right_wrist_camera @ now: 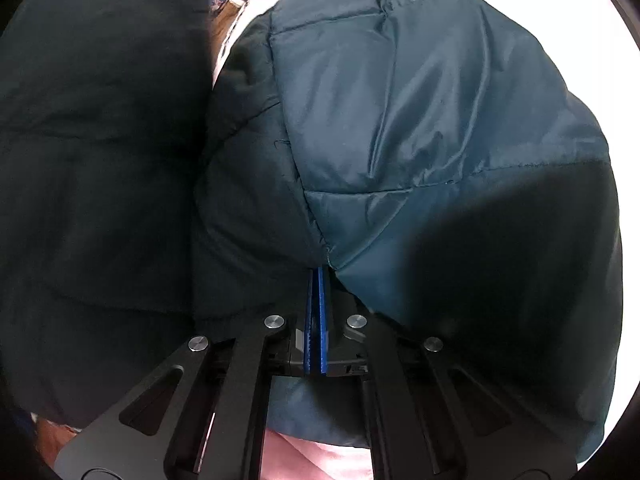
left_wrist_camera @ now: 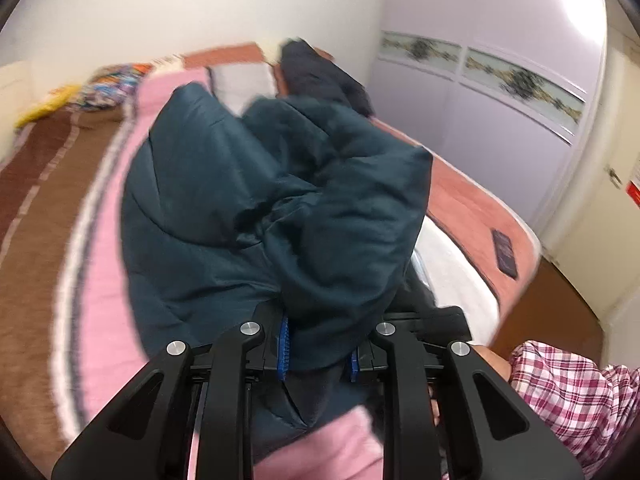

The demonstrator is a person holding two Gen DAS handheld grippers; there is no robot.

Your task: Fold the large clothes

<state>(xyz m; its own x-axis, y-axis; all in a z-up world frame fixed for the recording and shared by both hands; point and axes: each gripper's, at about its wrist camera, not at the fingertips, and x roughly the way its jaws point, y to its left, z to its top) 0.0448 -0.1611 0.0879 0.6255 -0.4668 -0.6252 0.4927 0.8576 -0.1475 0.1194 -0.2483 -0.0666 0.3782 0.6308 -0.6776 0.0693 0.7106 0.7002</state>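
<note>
Left tool [left_wrist_camera: 316,354] clamps a teal padded jacket [left_wrist_camera: 256,200] over the pink blanket [left_wrist_camera: 108,292]

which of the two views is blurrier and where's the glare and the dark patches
Left wrist view: heavy motion smear over the bed and the dark teal jacket, and a bright glare spot on the wardrobe door. Right wrist view: sharper, the jacket's stitching reads clearly, but deep shadow covers its left side and lower right; the top right corner is blown out white.
</note>
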